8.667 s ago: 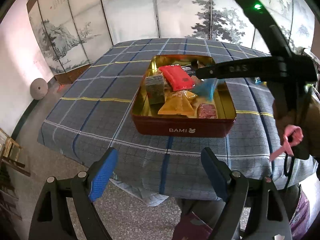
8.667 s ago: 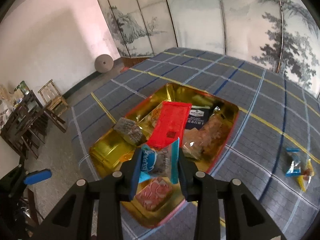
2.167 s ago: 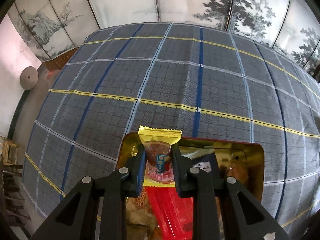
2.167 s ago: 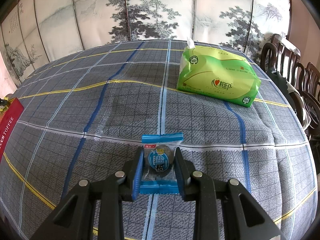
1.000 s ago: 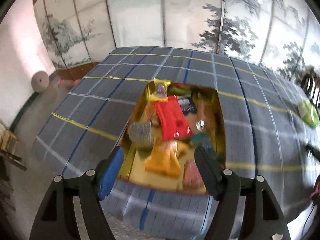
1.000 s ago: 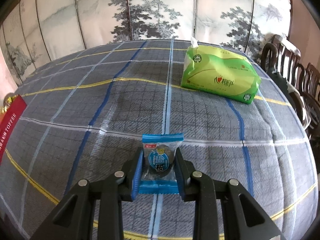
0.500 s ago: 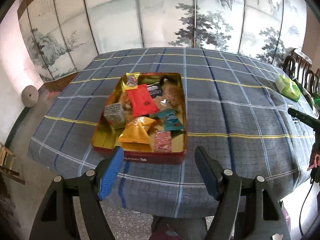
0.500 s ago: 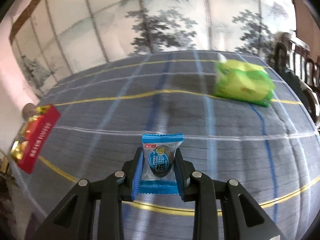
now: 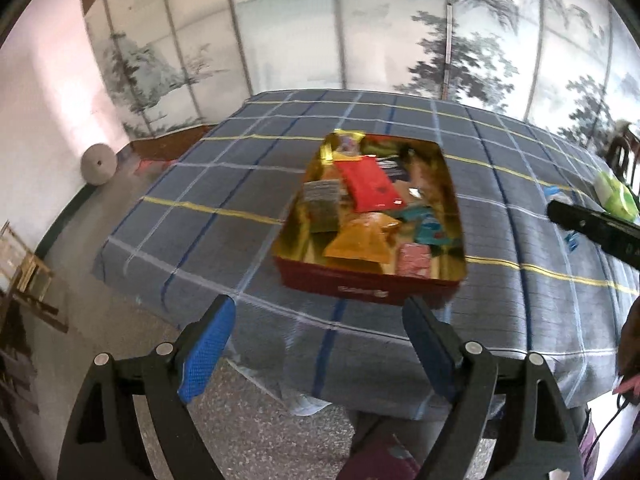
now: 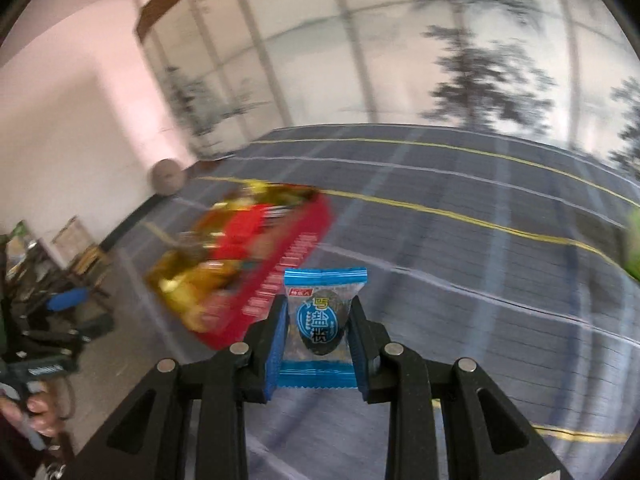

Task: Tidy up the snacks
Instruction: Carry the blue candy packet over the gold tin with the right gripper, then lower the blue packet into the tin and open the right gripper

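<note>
A red tin (image 9: 360, 286) with a gold inside sits on the plaid tablecloth, filled with several snack packets: a red packet (image 9: 366, 184), a yellow bag (image 9: 362, 236), a pink one (image 9: 414, 260). My left gripper (image 9: 316, 338) is open and empty, held off the table's near edge in front of the tin. My right gripper (image 10: 318, 338) is shut on a blue-edged wrapped snack (image 10: 322, 316), held above the cloth just right of the tin (image 10: 280, 272), which looks blurred.
A green tissue pack (image 9: 614, 196) lies at the table's far right. The right gripper's arm (image 9: 592, 228) reaches in from the right. A painted folding screen stands behind the table. Wooden chairs (image 10: 76, 256) and the floor are on the left.
My left gripper let go of the yellow-edged snack in the tin and pulled back, open. My right gripper has swung left with the blue snack toward the tin.
</note>
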Demonstrator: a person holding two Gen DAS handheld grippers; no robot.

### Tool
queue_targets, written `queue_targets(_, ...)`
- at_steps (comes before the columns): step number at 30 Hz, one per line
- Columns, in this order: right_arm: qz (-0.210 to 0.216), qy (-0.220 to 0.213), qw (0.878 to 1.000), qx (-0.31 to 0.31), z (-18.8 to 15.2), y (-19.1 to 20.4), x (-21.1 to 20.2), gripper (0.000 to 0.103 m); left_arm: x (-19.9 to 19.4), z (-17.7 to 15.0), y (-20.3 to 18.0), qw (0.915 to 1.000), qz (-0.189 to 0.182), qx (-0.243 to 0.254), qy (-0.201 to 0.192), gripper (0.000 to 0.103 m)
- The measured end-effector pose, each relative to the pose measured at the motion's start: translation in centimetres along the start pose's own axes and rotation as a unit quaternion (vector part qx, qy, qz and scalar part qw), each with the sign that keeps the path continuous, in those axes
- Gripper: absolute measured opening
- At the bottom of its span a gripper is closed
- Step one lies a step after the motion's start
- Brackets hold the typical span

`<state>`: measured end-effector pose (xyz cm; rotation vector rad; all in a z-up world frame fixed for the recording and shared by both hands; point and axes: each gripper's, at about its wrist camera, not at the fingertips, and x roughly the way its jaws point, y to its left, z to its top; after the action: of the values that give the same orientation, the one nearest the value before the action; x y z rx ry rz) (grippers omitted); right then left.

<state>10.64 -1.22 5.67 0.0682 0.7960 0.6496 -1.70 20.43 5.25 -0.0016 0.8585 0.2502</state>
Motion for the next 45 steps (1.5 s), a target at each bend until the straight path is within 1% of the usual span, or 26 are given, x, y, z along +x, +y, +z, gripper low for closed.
queue_targets(3,0.025,0.013,0.999,-0.029,0.8,3.6,2.2,0.029,0.0,-0.3,1.2,1.0000,0.007,-0.007,0.001,0.083)
queue_targets(5,0.034,0.020,0.998,-0.046,1.3,5.5,3.4,0.029,-0.1,-0.5,1.7,0.9999,0.016,-0.003,-0.002,0.083)
queue_targets(7,0.037,0.030,0.997,-0.055,1.8,6.7,4.9,0.029,-0.2,-0.6,1.8,0.9999,0.012,0.000,-0.003,0.083)
queue_targets(12,0.040,0.062,0.996,-0.054,2.2,8.0,8.6,0.029,-0.2,-0.7,1.9,0.9999,0.010,0.007,-0.005,0.083)
queue_targets(16,0.036,0.074,0.995,-0.061,2.3,9.2,10.4,0.029,0.1,-0.6,2.1,1.0000,0.005,0.006,-0.002,0.083)
queue_targets(19,0.024,0.083,0.994,-0.062,2.3,9.6,12.1,0.029,0.5,-0.6,2.3,1.0000,0.003,0.005,0.003,0.084)
queue_targets(25,0.014,0.093,0.994,-0.057,2.1,9.5,13.7,0.029,1.0,-0.6,2.6,1.0000,0.000,0.001,0.005,0.084)
queue_targets(28,0.008,0.095,0.994,-0.060,2.1,9.6,14.1,0.029,1.3,-0.5,2.8,1.0000,0.000,-0.001,0.008,0.086)
queue_targets(45,-0.005,0.100,0.993,-0.060,2.0,9.5,15.0,0.030,1.7,-0.5,3.0,0.9999,0.004,0.005,0.009,0.087)
